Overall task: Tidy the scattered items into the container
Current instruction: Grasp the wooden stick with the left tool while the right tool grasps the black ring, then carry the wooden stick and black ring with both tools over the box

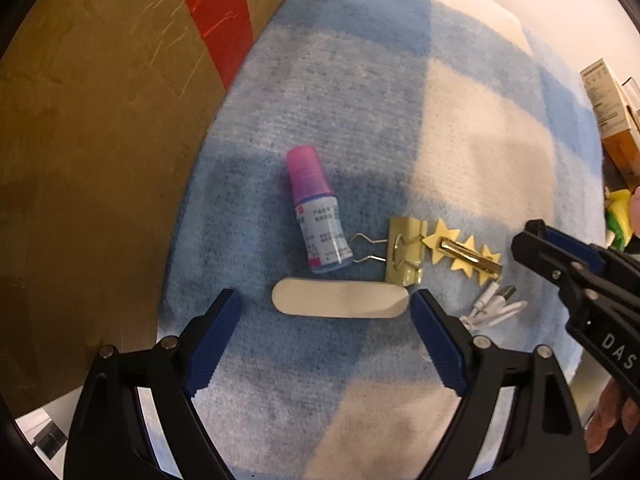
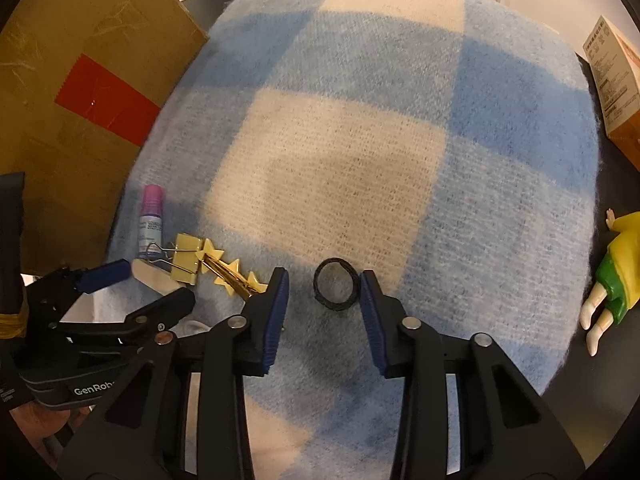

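Note:
On the blue-and-cream checked blanket (image 1: 360, 100) lie a pink-capped bottle (image 1: 316, 208), a gold binder clip (image 1: 404, 252), a gold star hair clip (image 1: 464, 256), a white cable (image 1: 496, 306) and a flat beige oblong piece (image 1: 340, 298). My left gripper (image 1: 324, 304) points down with its jaws wide around the beige piece's two ends; the left end shows a gap. A black ring (image 2: 335, 285) lies between the fingers of my right gripper (image 2: 324, 290), with a gap at the left pad. A cardboard box (image 1: 100, 120) with red tape stands at the left.
A yellow-and-green doll (image 2: 612, 280) lies off the blanket's right edge on the dark table. An orange-and-white carton (image 2: 616, 80) stands at the far right. In the right wrist view the left gripper (image 2: 148, 284) works close beside my right one.

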Demonstrator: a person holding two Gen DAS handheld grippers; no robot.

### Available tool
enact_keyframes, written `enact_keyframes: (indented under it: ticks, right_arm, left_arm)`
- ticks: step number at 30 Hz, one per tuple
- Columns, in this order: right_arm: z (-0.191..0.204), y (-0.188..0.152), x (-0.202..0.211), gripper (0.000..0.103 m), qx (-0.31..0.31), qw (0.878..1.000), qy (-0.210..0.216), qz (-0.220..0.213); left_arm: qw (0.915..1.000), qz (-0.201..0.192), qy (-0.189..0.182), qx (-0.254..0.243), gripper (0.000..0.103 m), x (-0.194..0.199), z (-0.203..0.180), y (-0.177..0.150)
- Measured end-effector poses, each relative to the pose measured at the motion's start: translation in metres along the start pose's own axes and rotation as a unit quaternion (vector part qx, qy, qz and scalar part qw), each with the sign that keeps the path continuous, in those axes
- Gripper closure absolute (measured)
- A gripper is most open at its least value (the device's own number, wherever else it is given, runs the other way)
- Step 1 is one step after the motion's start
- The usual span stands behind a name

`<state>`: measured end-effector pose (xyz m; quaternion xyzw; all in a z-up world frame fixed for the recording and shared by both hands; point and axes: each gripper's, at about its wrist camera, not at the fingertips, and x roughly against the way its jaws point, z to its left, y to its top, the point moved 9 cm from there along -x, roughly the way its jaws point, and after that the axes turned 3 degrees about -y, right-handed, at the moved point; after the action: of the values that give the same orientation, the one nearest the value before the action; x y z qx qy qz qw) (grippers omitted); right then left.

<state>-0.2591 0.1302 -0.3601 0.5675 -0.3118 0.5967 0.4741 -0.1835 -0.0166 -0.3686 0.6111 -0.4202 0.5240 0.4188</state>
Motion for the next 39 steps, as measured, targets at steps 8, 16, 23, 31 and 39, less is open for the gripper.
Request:
enact_keyframes:
  ticks: [8, 16, 23, 31, 39]
  right_arm:
    - [0.001, 0.001, 0.000, 0.082, 0.012, 1.000, -0.016, 0.000]
    - [0.004, 0.002, 0.008, 0.083, 0.004, 1.000, -0.006, -0.006]
    - [0.007, 0.004, 0.023, 0.083, -0.001, 1.000, -0.004, -0.013]
    - [0.012, -0.002, 0.057, 0.083, -0.002, 1.000, -0.012, -0.029]
    - [0.014, -0.015, 0.096, 0.083, -0.015, 0.999, -0.020, -0.048]
  left_arm:
    - [0.9998, -0.007, 0.014, -0.009, 0.039, 0.004, 0.003, -0.003]
    - [1.0000, -0.004, 0.000, -0.003, 0.040, 0.009, 0.016, -0.001]
    - [0.9999, -0.010, -0.008, -0.007, 0.040, 0.026, 0.014, 0.001]
    - [0.9990, -0.023, -0.029, -0.024, 0.040, 0.057, 0.003, 0.002]
    - [0.9961, -0.045, -0.054, -0.053, 0.040, 0.103, -0.024, -0.009]
